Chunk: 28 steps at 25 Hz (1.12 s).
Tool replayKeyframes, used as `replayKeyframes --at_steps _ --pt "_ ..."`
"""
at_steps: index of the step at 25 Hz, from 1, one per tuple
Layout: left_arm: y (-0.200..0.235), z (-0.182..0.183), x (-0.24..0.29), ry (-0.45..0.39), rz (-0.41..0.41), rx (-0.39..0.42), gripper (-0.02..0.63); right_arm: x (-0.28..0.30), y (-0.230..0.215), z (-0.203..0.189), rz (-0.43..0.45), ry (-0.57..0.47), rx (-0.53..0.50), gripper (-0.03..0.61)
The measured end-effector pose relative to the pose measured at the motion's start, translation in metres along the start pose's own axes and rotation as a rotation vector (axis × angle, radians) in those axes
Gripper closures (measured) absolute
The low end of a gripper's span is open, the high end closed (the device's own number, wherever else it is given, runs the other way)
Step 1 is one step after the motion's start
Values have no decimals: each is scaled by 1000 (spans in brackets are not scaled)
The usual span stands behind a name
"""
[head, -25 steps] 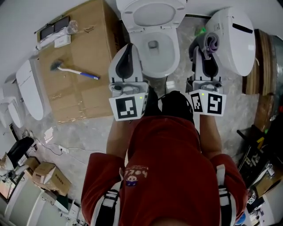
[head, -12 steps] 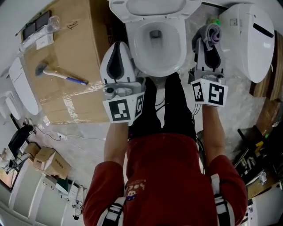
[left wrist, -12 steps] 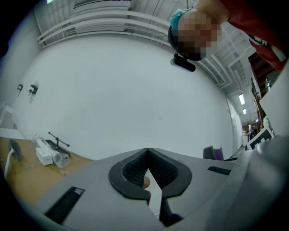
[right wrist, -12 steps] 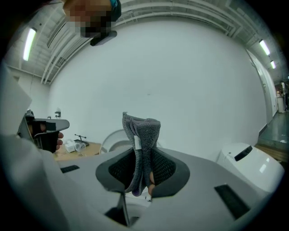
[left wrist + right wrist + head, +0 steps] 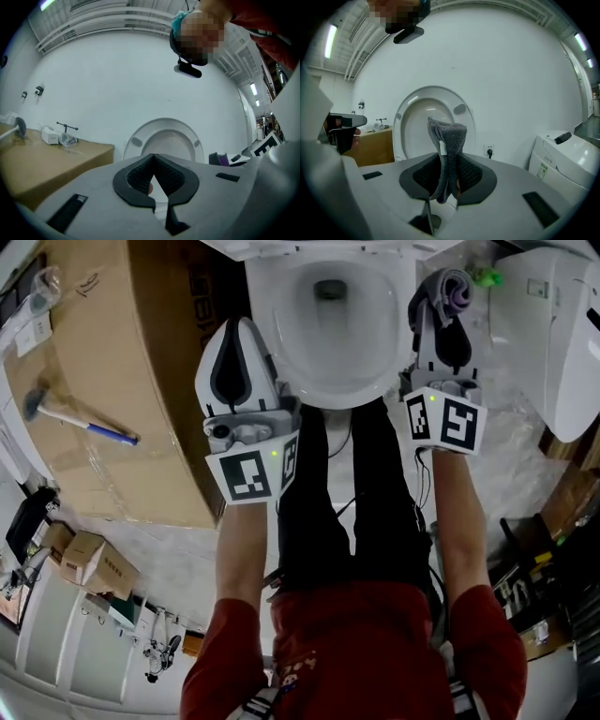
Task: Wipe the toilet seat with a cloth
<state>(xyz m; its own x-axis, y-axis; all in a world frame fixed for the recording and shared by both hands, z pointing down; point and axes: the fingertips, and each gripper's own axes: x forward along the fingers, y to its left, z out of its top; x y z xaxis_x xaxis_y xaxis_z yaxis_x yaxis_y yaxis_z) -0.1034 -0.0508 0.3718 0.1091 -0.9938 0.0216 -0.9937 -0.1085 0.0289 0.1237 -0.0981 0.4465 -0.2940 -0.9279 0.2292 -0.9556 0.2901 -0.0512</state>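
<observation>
cloth (image 5: 449,136) in right gripper (image 5: 449,161), brush (image 5: 75,415) overhead

Workshop or test-lab setup, open toilet (image 5: 328,324) standing free on marbled floor (image 5: 178,554), second toilet unit (image 5: 558,343) near it, big cardboard box (image 5: 112,362), small cartons (image 5: 94,568), bare industrial ceiling, strip light (image 5: 331,41)

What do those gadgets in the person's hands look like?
The left gripper and right gripper are grey-white plastic shells with black textured pads. Each carries a cube of black-and-white square markers and a small green light. The sleeves are red.
</observation>
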Motion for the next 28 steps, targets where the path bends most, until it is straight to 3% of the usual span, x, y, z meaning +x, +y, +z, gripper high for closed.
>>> replayKeyframes --at_steps 5,11,21,28 --pt "4 -58 6 19 0 5 603 35 -8 -51 -3 20 -16 494" --pt "8 -101 12 29 -2 17 603 74 -15 -96 -20 33 -61 494" --pt "16 -129 30 29 13 12 603 121 -11 -123 -30 42 -135 492" --pt "28 -133 31 37 17 4 603 125 -6 -130 -69 60 -99 492"
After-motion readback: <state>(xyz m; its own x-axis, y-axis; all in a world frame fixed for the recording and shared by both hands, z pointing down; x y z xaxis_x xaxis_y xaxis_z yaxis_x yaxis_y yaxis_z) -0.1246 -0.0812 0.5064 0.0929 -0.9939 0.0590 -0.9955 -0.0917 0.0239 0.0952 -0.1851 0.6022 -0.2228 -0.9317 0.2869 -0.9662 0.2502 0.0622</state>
